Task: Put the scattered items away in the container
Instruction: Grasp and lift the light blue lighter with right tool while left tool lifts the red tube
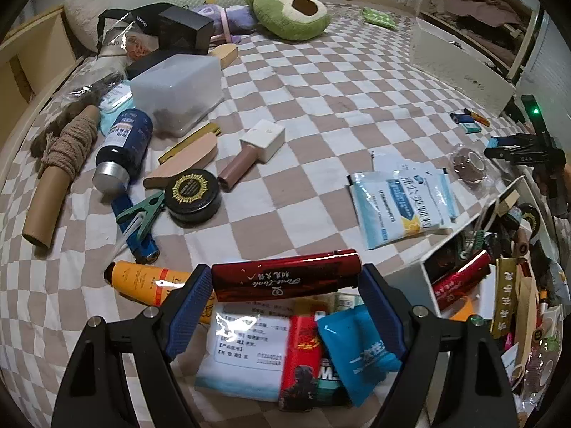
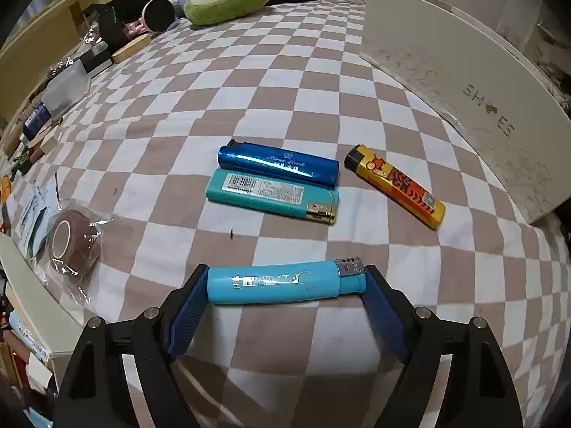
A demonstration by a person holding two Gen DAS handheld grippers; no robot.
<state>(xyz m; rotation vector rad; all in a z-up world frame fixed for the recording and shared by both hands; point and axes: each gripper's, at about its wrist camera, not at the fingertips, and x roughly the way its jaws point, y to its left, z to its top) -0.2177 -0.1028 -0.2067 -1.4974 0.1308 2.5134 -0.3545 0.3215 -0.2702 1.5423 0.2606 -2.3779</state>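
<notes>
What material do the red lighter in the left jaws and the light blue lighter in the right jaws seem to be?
Red lighter: probably metallic foil or lacquer over plastic, judging by its mirror-like glare. Light blue lighter: matte plastic, with a silvery, likely metal, cap.

- Left gripper [image 1: 285,281]: black frame, blue ribbed pads, closed endwise on a glossy red metallic lighter [image 1: 285,278] held crosswise.
- Below the lighter: white labelled sachet [image 1: 246,349], red printed packet [image 1: 301,353], blue foil sachet [image 1: 357,349], overlapping on the brown-and-white checked bedsheet [image 1: 314,107].
- Left of the pads: orange tube [image 1: 142,280], partly hidden.
- Right of the gripper: white cardboard box [image 1: 428,271], crowded with small items.
- Ahead, left: round black tin with gold emblem [image 1: 194,194]; green clothes peg [image 1: 142,214].
- Ahead, right: pale blue sachets [image 1: 399,199].
</notes>
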